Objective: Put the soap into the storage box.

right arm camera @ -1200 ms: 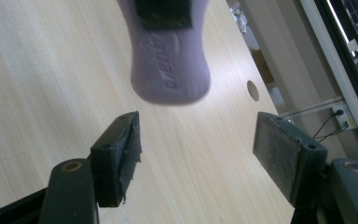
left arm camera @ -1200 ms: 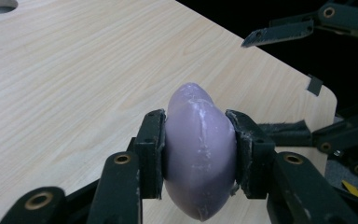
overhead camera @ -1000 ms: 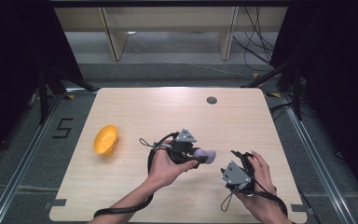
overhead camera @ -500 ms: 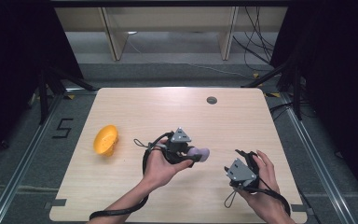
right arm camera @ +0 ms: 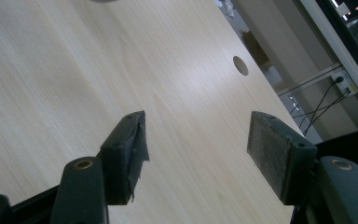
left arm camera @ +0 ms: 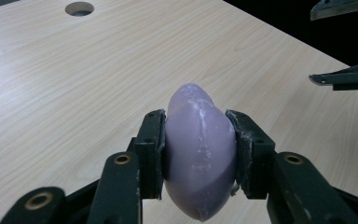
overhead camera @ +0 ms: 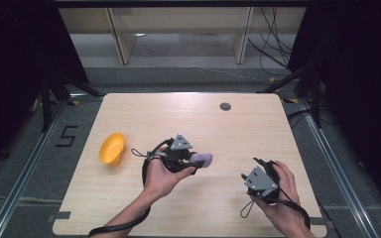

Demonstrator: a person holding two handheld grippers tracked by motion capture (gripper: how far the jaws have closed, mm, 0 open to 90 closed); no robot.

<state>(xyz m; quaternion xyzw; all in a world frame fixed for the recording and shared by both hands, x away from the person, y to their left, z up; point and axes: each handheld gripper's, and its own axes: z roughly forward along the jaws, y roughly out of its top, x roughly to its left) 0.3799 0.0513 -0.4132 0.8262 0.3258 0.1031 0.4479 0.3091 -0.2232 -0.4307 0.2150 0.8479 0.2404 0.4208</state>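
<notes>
Clamping the purple egg-shaped piece [left arm camera: 200,154], the left gripper [overhead camera: 192,161] has drifted toward frame left, nearer the yellow bowl [overhead camera: 112,148], while the right gripper [right arm camera: 196,154], empty, has just been narrowing its jaws.

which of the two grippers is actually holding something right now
The left gripper: its pads are clamped on the purple egg-shaped object. The right gripper has nothing between its jaws, which have just been closing.
</notes>
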